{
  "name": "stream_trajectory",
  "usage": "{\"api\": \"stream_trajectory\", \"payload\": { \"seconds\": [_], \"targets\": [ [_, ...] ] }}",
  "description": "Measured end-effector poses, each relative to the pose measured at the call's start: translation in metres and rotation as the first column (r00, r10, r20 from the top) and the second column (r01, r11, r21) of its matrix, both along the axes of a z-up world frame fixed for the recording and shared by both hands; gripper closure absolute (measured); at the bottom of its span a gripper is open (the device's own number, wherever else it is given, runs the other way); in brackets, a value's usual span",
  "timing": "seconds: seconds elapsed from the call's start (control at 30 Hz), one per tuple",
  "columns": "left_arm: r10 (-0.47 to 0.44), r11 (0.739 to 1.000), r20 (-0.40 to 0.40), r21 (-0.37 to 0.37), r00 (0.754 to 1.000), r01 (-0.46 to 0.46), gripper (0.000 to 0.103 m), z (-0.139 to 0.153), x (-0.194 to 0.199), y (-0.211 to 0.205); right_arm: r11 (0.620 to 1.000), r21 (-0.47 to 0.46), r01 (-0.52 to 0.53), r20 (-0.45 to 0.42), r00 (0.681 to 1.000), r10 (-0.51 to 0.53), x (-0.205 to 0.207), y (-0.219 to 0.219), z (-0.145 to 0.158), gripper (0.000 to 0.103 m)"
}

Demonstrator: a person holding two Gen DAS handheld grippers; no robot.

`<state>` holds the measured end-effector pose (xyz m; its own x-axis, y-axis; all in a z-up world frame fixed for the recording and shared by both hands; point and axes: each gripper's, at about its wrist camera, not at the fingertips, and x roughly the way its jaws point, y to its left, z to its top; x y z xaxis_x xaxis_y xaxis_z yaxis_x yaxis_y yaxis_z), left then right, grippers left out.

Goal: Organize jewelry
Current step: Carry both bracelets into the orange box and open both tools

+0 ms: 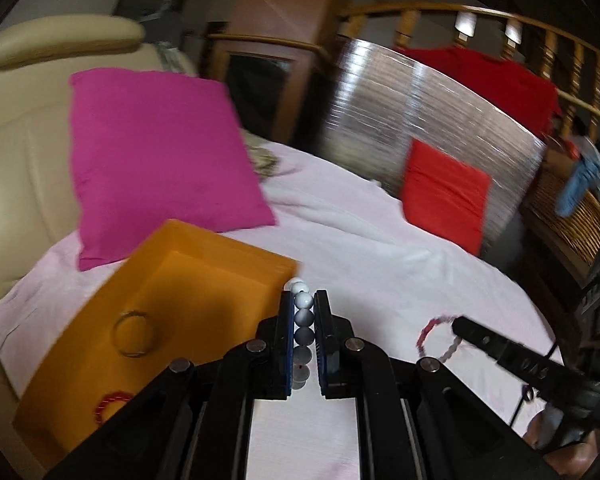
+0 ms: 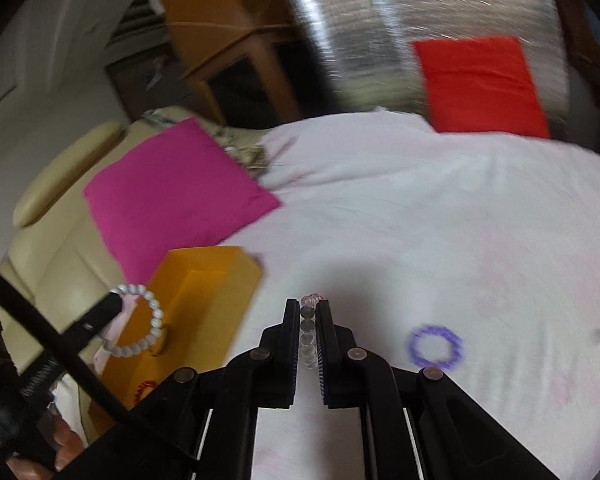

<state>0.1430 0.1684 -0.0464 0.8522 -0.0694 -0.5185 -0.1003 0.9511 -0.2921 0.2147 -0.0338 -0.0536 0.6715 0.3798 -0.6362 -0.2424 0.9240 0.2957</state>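
Pale pink bedding (image 2: 400, 208) spreads beneath a magenta cushion (image 1: 156, 160) and an orange box (image 1: 172, 292) containing a metal ring (image 1: 134, 333). Left gripper (image 1: 304, 312) clamps a white bead bracelet (image 1: 303, 300) beside the box; right gripper (image 2: 309, 320) pinches a pink bead bracelet (image 2: 310, 300). A purple bracelet (image 2: 435, 347) lies on the bedding.

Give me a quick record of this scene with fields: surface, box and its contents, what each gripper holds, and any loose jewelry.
surface: pale pink sheet
box: orange box, open
box contents: metal ring, red bracelet
left gripper: shut on white bead bracelet
right gripper: shut on pink bead bracelet
loose: purple bracelet on sheet
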Motion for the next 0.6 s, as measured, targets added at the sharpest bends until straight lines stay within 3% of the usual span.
{"api": "stream_trajectory", "payload": {
  "seconds": [0.17,0.3,0.6],
  "targets": [
    [0.116,0.992,-0.039,-0.052,0.993,-0.118,0.093,-0.012,0.003,0.038,0.995,-0.019,-0.098,0.008,0.995,0.099,0.026,0.059,0.017,0.094],
    [0.211,0.974,-0.095,-0.068,0.973,-0.218,0.093,-0.029,0.009,0.063,0.988,-0.021,-0.153,-0.001,0.988,0.153,0.049,0.106,0.016,0.094],
    [0.255,0.947,-0.262,-0.129,0.931,-0.295,0.093,-0.070,0.027,0.091,0.987,-0.013,-0.161,-0.118,0.980,0.158,0.083,0.168,-0.032,0.094]
  ]
}}
